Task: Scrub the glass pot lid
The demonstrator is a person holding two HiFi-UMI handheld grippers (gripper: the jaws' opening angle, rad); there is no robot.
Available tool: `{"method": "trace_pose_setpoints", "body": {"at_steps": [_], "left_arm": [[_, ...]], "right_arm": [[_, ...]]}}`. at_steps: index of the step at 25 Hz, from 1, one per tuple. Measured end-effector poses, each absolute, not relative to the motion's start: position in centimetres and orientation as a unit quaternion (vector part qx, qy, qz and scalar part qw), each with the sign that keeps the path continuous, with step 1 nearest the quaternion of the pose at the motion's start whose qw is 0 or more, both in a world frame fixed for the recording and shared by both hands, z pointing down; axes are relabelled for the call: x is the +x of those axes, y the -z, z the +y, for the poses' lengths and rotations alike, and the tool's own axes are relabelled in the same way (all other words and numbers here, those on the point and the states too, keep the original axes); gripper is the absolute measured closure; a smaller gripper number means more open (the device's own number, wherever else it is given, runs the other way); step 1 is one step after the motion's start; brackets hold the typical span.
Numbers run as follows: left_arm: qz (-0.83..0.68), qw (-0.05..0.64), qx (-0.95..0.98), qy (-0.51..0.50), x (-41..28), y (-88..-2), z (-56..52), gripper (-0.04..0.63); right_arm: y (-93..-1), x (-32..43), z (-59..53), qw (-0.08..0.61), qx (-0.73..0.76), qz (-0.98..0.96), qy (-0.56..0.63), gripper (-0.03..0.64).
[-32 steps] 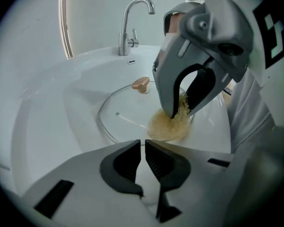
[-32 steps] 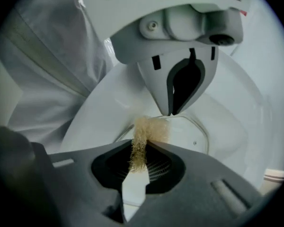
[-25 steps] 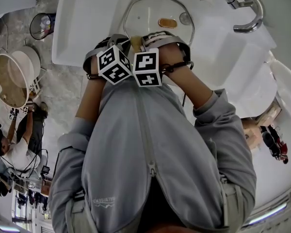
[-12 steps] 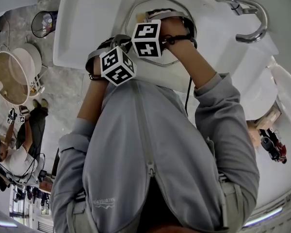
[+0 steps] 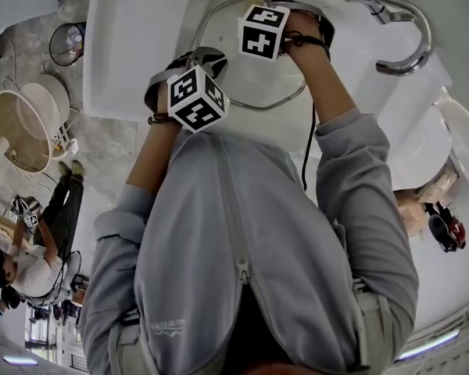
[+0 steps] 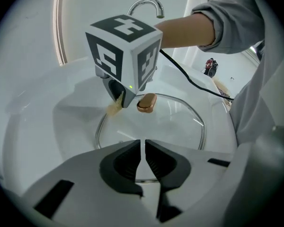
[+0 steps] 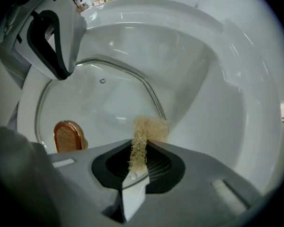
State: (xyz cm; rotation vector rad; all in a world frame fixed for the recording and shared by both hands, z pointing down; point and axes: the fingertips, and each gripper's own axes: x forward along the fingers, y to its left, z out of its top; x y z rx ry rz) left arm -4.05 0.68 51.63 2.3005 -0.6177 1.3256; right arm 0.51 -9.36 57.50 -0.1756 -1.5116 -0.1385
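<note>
We see right gripper [image 7: 143, 148] clenched on tan fibrous scrubber tuft [image 7: 149, 129], tip at far rim of round glass pot lid [image 7: 99, 103]. Rest of glass lies nearer us, twd left gripper [image 6: 143, 150], clamped on near rim.

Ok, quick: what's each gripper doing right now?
Left gripper: jaws closed on the rim of the glass pot lid.
Right gripper: jaws closed on a tan fibrous scrubber.
</note>
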Motion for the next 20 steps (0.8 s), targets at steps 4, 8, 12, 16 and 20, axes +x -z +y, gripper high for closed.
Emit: {"method": "trace_pose_setpoints", "body": {"at_steps": [4, 8, 12, 16, 20], "left_arm": [[-0.190, 0.199, 0.835, -0.476, -2.3, -51.8, -0.1, 0.563], [-0.154, 0.201, 0.835, -0.489, -1.0, -52.5, -0.1, 0.531], [-0.145, 0.212, 0.827, -0.499, -1.0, -53.0, 0.0, 0.531], [-0.146, 0.219, 0.825, -0.500, -1.0, -53.0, 0.1, 0.532], [-0.143, 0.208, 0.825, -0.505, -1.0, -53.0, 0.1, 0.532]], "right_arm": [[-58.0, 2.4, -10.2, 0.722, -0.046, -0.689, 0.037, 0.569], [-57.8, 2.7, -10.1, 0.710, -0.031, -0.703, 0.017, 0.569], [-57.3, 2.8, -9.5, 0.706, -0.033, -0.707, 0.019, 0.569], [-56.7, 2.8, -8.6, 0.703, -0.037, -0.710, 0.015, 0.569], [-55.3, 2.9, -7.6, 0.698, -0.043, -0.714, 0.024, 0.569]]}}
